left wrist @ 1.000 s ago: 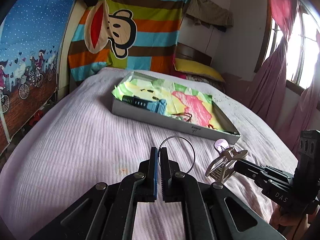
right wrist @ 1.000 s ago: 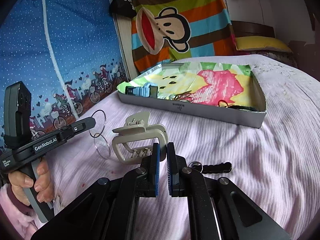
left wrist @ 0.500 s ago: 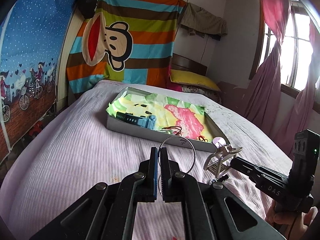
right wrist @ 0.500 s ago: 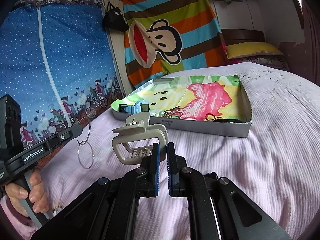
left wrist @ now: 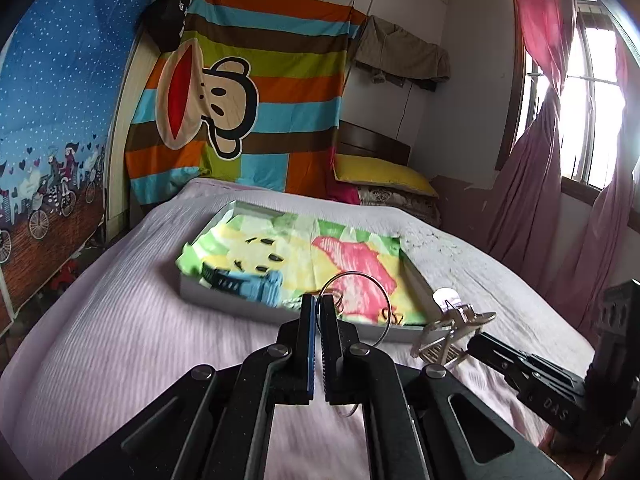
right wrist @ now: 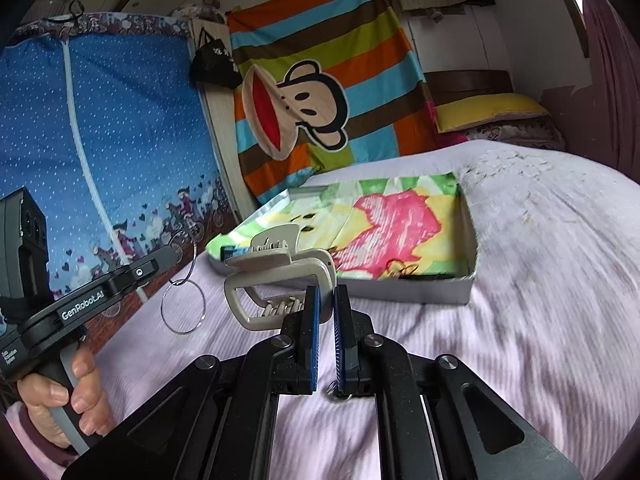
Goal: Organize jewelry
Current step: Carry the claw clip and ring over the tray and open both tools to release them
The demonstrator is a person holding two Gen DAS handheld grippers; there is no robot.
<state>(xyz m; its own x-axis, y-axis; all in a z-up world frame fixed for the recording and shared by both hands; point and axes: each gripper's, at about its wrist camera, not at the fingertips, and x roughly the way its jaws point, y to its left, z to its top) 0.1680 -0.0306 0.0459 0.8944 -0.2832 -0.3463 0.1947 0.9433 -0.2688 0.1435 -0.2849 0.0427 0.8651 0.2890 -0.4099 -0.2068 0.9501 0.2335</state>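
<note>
Both grippers loaded, box ahead

Left wrist: the left gripper [left wrist: 318, 304] pinches a thin, stiff, slippery wire hoop [left wrist: 356, 304] by its rim, box [left wrist: 224, 300] beyond; blur hides the contents.
Right wrist: the right gripper [right wrist: 325, 300] clamps a light, rigid hair claw [right wrist: 276, 280]; its teeth are partly hidden.

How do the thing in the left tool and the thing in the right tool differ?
The left tool holds a thin silver hoop ring; the right tool holds a thick beige claw hair clip. The hoop ring is round wire; the hair clip is boxy, with teeth. Both are gripped above the bed, outside the box.
</note>
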